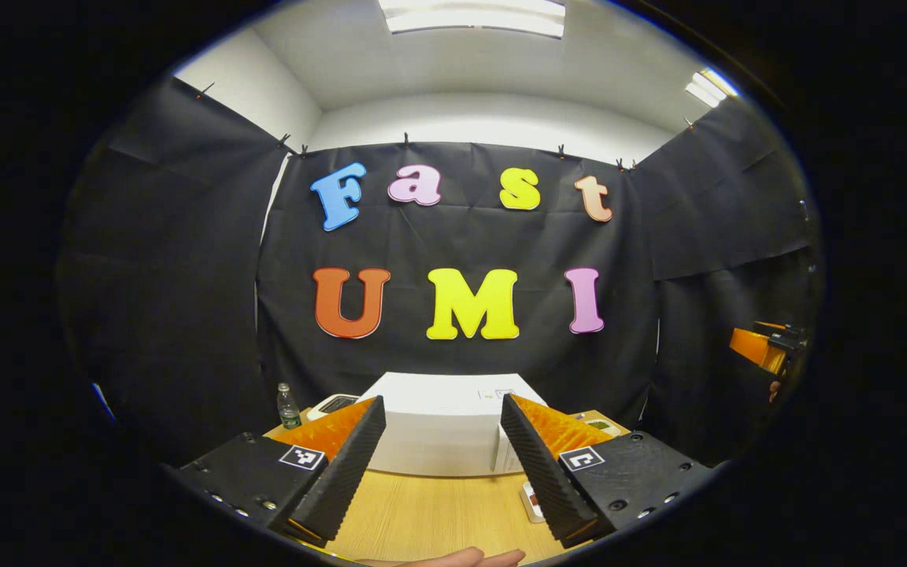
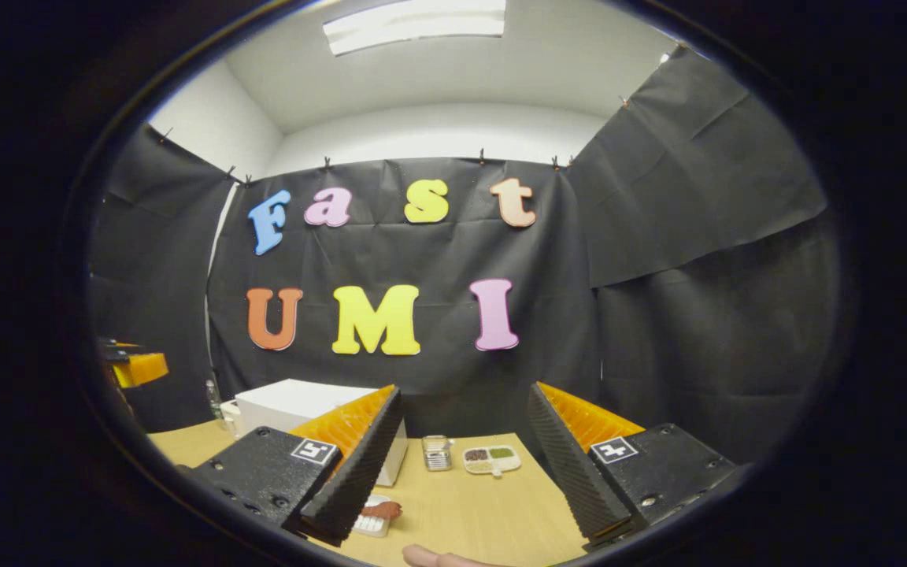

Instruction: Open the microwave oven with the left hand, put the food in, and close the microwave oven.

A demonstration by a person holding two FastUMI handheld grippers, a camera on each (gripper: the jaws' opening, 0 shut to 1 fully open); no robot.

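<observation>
Both cameras sit low above the wooden table (image 1: 438, 512), facing the booth's back wall. The left gripper view looks straight at the white microwave oven (image 1: 442, 425), fairly near. The right gripper view stands further right, with the microwave oven (image 2: 296, 409) at its left. They share the table, oven and back wall.

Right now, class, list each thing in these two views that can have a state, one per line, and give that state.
Microwave oven: door shut, standing on the table.
Left gripper: open, holding nothing.
Right gripper: open, holding nothing.
Food tray: lying on the table in front of the microwave oven, not yet picked up.
Water bottle: upright, capped.
Sectioned dish: flat on the table, compartments filled.
</observation>
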